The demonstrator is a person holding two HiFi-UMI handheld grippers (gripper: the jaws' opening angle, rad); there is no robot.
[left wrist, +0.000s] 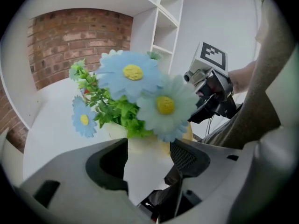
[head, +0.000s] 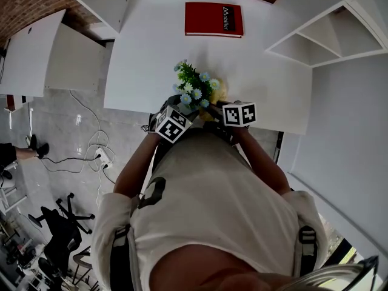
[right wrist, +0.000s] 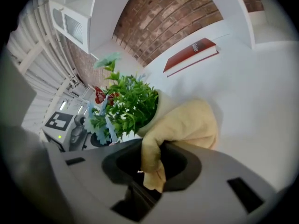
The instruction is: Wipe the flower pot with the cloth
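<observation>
Now the left hand-held gripper (left wrist: pixel 149 146) clamps the cream flower pot (left wrist: pixel 140 171), and the right hand-held gripper (right wrist: pixel 152 149) pinches the yellow cloth (right wrist: pixel 187 122).

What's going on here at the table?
A person stands at the white table with a gripper in each hand. The left gripper is clamped on the white flower pot, under its blue flowers. The right gripper pinches a yellow cloth, which is bunched against the pot's side. Wiping looks to be under way. A red book lies at the table's far side.
</observation>
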